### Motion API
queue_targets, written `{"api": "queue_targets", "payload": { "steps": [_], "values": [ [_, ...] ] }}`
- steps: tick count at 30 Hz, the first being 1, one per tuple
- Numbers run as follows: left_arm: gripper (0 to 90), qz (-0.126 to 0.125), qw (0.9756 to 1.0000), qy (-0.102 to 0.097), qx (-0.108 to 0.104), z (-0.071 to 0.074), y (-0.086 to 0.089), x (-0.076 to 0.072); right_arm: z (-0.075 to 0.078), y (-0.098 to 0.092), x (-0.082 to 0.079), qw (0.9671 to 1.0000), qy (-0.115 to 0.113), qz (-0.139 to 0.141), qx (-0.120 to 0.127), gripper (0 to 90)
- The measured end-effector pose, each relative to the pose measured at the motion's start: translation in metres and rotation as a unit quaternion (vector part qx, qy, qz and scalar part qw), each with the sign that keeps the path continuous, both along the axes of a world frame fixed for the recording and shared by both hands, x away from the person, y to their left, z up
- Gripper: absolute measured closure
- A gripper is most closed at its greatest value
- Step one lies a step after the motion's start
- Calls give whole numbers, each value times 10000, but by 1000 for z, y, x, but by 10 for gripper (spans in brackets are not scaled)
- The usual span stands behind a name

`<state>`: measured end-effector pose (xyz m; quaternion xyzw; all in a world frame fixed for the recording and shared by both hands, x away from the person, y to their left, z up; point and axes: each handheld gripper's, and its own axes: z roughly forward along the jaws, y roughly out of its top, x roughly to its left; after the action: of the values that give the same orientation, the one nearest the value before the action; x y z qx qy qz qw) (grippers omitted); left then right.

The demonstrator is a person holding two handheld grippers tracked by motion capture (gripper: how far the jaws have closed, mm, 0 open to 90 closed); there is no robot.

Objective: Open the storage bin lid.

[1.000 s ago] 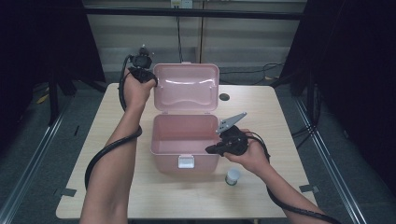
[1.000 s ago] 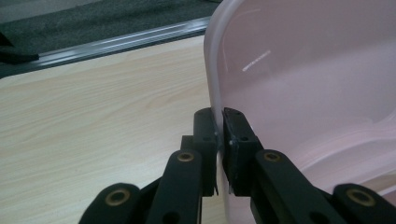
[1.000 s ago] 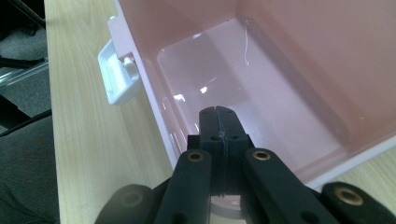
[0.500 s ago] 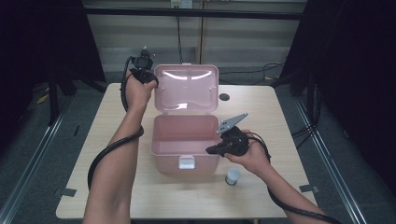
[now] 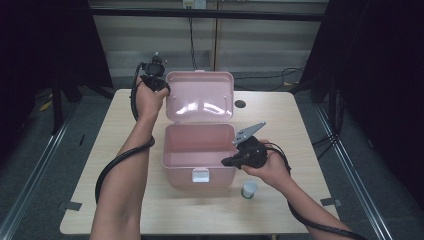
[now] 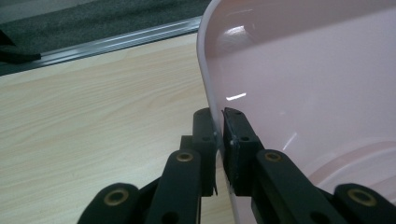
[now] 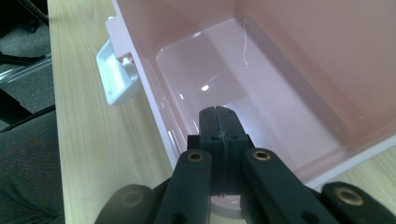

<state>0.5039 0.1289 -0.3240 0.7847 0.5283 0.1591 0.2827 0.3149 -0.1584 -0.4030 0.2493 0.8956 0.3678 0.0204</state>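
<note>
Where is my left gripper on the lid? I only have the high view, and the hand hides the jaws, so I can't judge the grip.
Observer: The left gripper is clamped on the lid edge, one jaw on each side of the rim.
Operator: And the right one, is it holding anything?
Observer: No. The right gripper is shut with nothing between its jaws, poised over the open box.
Operator: Anything in the box below it?
Observer: The part of the floor in the right gripper view is bare.
</note>
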Motion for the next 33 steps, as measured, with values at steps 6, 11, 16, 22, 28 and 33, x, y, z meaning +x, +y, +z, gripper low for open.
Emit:
{"api": "queue_targets", "payload": {
  "steps": [6, 11, 16, 22, 28, 33],
  "values": [
    [837, -25, 10000, 17, 13, -4, 0, -1, 0, -2, -3, 10000, -23, 22, 11, 900],
    [836, -23, 10000, 54, 14, -6, 0, -1, 0, -2, -5, 10000, -16, 30, -27, 900],
    [833, -33, 10000, 45, 61, -11, -2, -2, 0, -3, -7, 10000, -15, 56, -5, 900],
    [830, -24, 10000, 90, 31, -15, -1, -2, 1, -3, -8, 10000, 37, 57, -32, 900],
    [828, -56, 9999, 85, 102, -20, -4, 0, 1, -3, -10, 9999, 72, 81, -48, 900],
    [825, -77, 9998, 86, 138, -25, -6, 2, 2, -2, -10, 9999, 103, 105, -76, 900]
  ]
}}
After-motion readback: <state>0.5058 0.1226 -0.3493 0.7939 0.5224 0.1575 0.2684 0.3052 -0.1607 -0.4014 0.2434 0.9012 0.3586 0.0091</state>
